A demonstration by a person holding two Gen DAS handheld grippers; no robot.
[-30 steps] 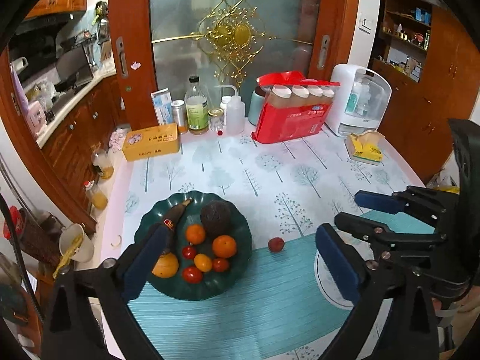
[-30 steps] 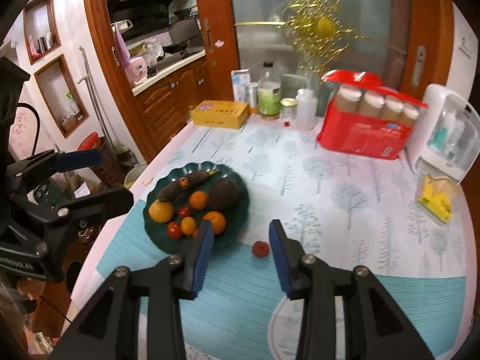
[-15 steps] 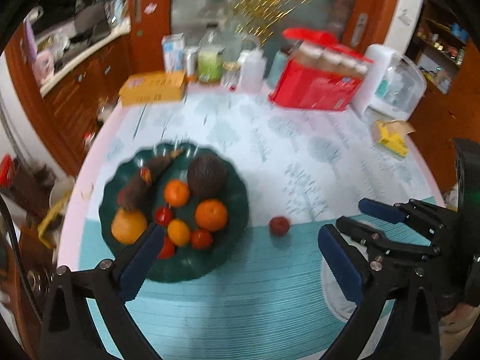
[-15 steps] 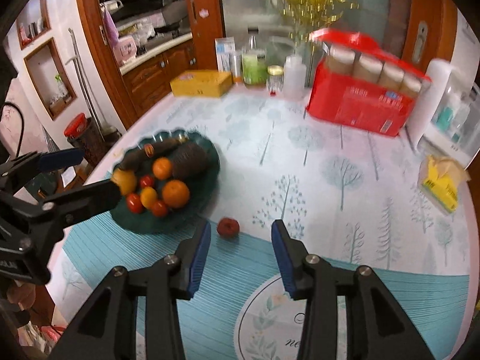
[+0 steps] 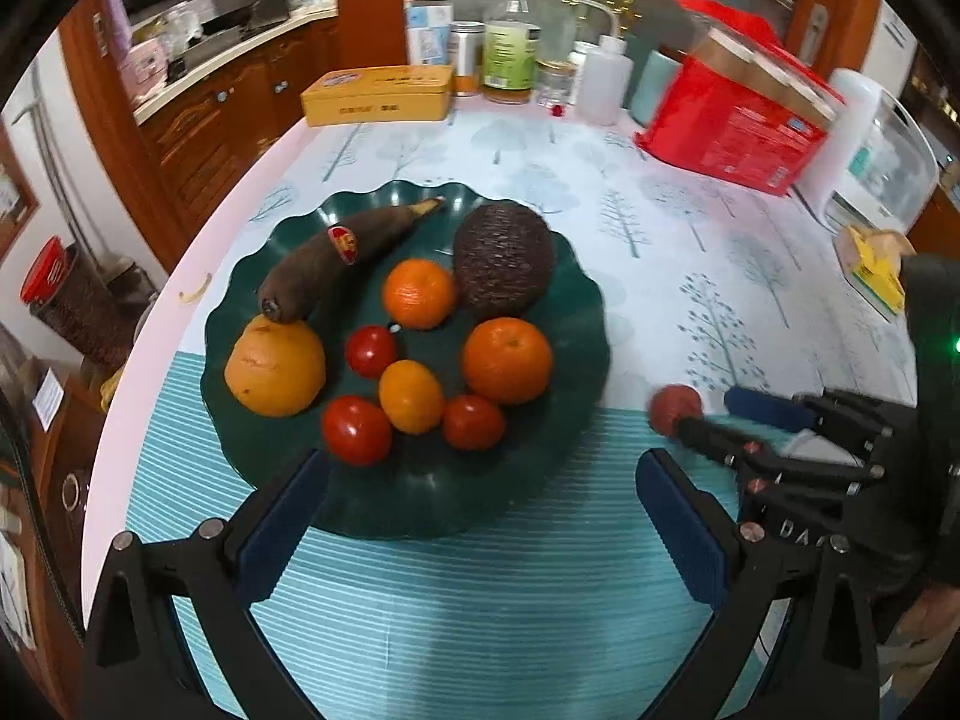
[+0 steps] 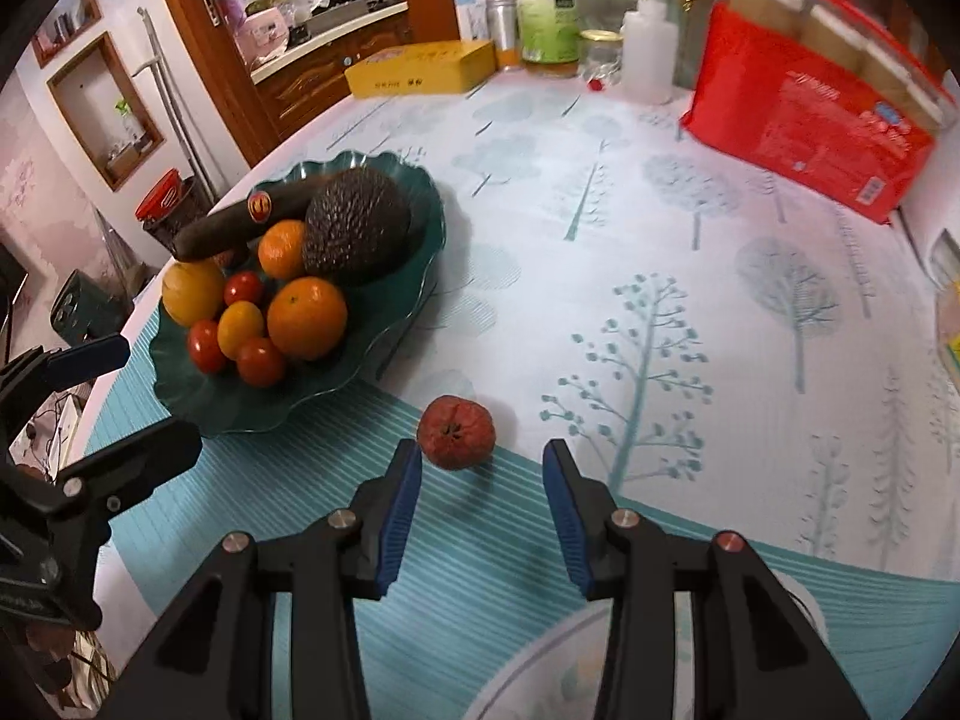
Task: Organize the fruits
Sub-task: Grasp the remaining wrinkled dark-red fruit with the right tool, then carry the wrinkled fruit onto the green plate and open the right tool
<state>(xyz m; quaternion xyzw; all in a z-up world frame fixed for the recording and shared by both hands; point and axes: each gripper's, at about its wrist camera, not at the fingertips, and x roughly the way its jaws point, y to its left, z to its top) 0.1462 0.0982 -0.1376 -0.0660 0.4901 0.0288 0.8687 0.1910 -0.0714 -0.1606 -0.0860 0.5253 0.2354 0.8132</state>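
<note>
A dark green scalloped plate [image 5: 420, 498] [image 6: 384, 312] holds oranges [image 5: 507, 360], small tomatoes [image 5: 357, 429], a brown scaly fruit [image 5: 503, 261] and a dark banana [image 5: 336, 258]. One small red fruit [image 6: 456, 432] [image 5: 677, 405] lies alone on the tablecloth to the right of the plate. My right gripper [image 6: 482, 456] [image 5: 708, 414] is open, and its blue pads [image 6: 402, 504] stand just short of that fruit without touching it. My left gripper [image 5: 480, 468] [image 6: 144, 396] is wide open above the plate's near rim and holds nothing.
At the back of the table stand a yellow tin [image 5: 378, 95], bottles [image 5: 509, 42], a red package [image 5: 738, 120] and a white appliance [image 5: 876, 162]. A yellow item [image 5: 876, 270] lies at the right. The table's edge curves along the left, past the plate.
Both grippers have come down toward the table. The plate now fills the left wrist view, and the red fruit lies right at the right gripper's fingertips.
</note>
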